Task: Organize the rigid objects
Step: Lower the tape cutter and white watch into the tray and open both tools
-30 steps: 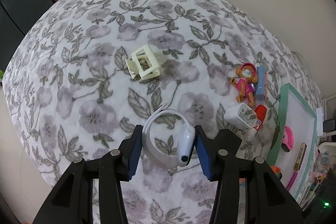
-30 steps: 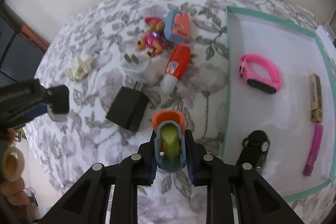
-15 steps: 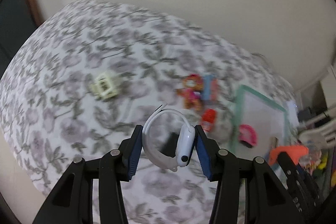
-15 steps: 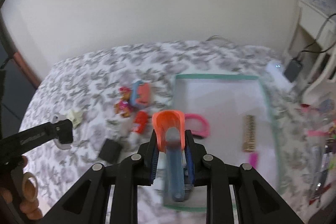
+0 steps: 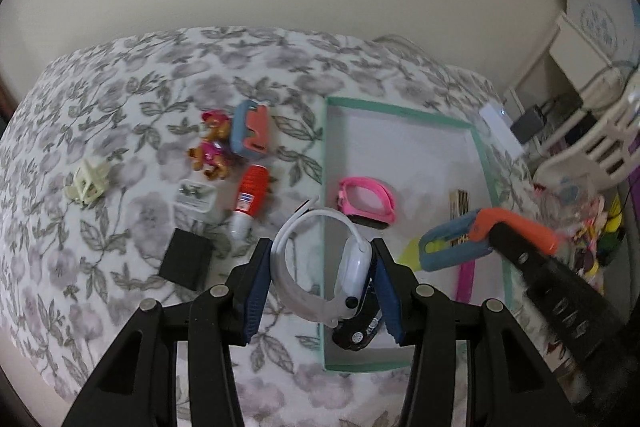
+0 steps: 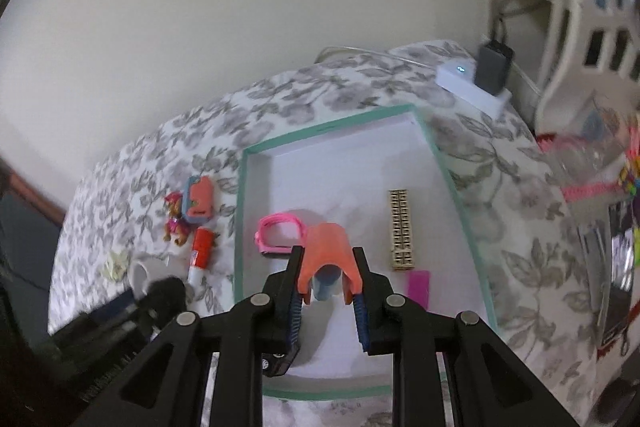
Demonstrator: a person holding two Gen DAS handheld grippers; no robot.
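Both loads hang over the green-rimmed tray (image 5: 404, 105) on the bed. The left hand-held gripper (image 5: 320, 283), jaws half-spread, clamps the white smartwatch (image 5: 320, 267) above the tray's near-left edge. The right hand-held gripper (image 6: 326, 291), nearly closed, pinches the orange-and-blue utility knife (image 6: 328, 247). Best release: lower each onto bare tray floor, clear of the pink watch (image 5: 366, 201) and black toy car (image 5: 356, 331).

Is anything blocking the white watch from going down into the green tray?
Not much. The white watch, held in the left hand-held gripper, hangs over the green tray's near-left part. The pink watch and black toy car lie close by, but bare tray floor shows between them.
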